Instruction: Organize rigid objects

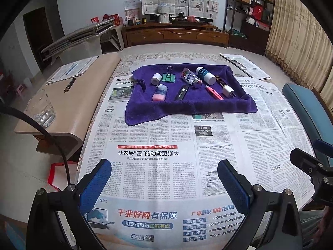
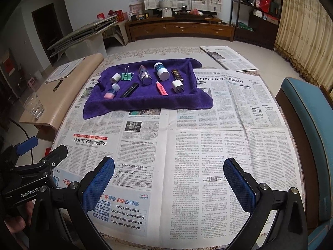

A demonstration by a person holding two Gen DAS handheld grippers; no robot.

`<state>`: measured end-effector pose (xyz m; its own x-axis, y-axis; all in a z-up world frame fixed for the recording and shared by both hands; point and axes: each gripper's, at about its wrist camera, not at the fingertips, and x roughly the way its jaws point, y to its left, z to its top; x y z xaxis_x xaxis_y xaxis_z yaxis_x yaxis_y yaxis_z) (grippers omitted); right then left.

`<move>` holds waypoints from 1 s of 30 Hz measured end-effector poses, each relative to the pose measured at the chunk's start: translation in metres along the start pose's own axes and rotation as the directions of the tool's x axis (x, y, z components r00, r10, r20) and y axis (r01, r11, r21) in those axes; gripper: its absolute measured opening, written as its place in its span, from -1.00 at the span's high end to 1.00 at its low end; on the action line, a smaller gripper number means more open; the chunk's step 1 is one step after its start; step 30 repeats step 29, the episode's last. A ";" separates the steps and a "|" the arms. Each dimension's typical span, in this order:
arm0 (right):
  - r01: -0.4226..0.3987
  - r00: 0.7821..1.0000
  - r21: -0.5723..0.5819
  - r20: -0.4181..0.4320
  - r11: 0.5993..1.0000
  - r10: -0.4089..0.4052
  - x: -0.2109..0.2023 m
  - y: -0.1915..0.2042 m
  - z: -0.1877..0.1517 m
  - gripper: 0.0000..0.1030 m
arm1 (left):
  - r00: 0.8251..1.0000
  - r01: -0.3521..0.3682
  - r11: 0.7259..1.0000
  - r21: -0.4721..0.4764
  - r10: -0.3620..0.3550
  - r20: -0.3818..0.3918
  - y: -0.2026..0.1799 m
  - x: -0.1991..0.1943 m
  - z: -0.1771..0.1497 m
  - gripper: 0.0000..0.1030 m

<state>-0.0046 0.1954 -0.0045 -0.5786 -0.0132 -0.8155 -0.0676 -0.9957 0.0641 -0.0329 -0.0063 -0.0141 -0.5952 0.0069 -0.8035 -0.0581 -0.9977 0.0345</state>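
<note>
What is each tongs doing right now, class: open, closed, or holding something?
Left tongs: open, holding nothing.
Right tongs: open, holding nothing.

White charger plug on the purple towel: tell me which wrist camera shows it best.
The right wrist view: the white charger plug faces the camera there, prongs clearly separated. The left wrist view shows it off to the side, more foreshortened.

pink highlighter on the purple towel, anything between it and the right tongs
Nothing visible does. The right tongs hang open over bare newspaper, and only flat paper and the towel's low front edge lie before the pink highlighter. The white charger plug sits beside it, apart.
</note>
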 end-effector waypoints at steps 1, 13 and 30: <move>0.003 1.000 0.002 -0.004 1.000 -0.003 0.001 0.000 0.000 -0.99 | 1.000 -0.003 1.000 0.000 0.003 -0.002 0.001 0.000 0.000 -1.00; 0.010 1.000 0.001 -0.010 1.000 -0.010 0.002 0.002 0.000 -0.99 | 1.000 -0.003 1.000 -0.009 0.003 -0.006 0.005 0.000 -0.003 -1.00; 0.018 1.000 -0.002 -0.024 1.000 -0.018 0.004 0.003 -0.001 -0.99 | 0.999 -0.034 0.999 0.021 0.034 0.024 0.000 -0.006 -0.004 -1.00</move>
